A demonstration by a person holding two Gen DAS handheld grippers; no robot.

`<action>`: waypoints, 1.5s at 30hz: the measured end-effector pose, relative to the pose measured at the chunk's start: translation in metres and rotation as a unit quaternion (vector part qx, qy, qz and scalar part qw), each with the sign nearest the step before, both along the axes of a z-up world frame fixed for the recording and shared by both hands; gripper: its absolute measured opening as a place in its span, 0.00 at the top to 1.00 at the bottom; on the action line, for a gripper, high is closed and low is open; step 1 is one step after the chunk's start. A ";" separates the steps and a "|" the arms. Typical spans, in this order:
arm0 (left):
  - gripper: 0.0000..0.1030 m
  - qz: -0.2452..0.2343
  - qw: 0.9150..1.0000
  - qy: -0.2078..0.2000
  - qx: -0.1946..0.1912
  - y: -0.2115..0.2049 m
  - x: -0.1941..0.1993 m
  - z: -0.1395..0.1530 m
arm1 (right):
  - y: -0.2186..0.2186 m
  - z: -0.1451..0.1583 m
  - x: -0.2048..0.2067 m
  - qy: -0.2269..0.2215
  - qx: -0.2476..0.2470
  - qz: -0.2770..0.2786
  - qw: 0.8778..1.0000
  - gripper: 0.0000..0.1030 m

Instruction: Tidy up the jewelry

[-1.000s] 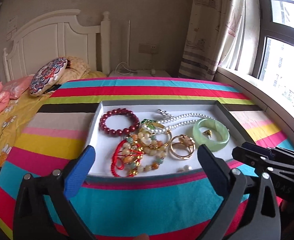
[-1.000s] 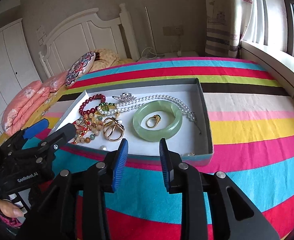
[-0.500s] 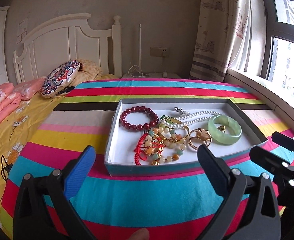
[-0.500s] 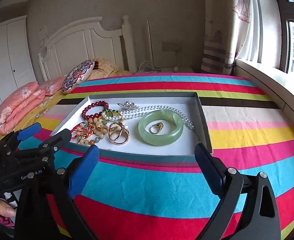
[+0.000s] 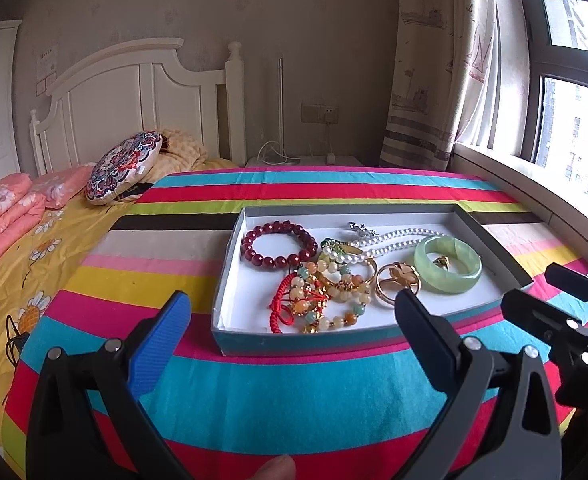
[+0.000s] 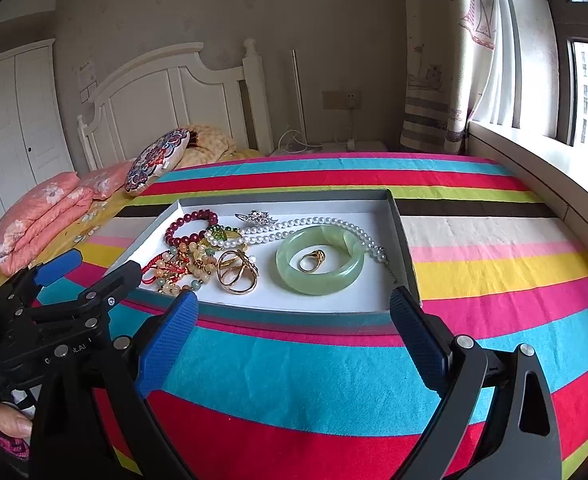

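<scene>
**Op:** Left wrist view. My left gripper hangs over the striped cloth short of the tray's near edge, jaws spread wide, nothing between them. The shallow grey cardboard tray with white floor holds everything: dark red bead bracelet at the far-left corner, tangle of red cord and mixed pastel beads by the near edge, gold bangle pair mid-tray, pale green jade bangle toward the right edge, white pearl strand running behind it.

**Lead:** Right side?

**Op:** Right wrist view. Right gripper is spread just as wide and empty, parked before the near edge. A small gold ring sits inside the jade bangle; a silver brooch lies at the far edge.

**Lead:** Sorted or not?

**Op:** Can't settle it. Everything is in the tray, but the left half is still a heap, and that could be either stage.

**Lead:** If you go in?

**Op:** My call: pinch the rim of a free piece, lift straight, and watch for cord or pearls dragging a neighbour along.
</scene>
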State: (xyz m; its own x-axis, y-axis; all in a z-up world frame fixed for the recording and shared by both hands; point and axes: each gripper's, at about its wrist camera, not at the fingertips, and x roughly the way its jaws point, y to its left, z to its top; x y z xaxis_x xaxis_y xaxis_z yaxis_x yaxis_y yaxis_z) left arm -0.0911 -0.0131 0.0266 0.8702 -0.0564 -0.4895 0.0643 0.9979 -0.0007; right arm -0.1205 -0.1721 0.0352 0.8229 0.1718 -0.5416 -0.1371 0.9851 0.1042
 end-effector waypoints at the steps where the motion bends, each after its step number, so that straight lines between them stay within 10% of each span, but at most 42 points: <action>1: 0.02 0.000 1.000 -0.001 0.000 0.000 0.000 0.000 | 0.000 0.000 -0.001 -0.002 0.000 -0.001 1.000 0.11; 45: 0.02 0.000 1.000 -0.004 -0.001 0.002 -0.001 0.000 | 0.002 -0.003 -0.001 0.001 -0.006 0.003 1.000 0.10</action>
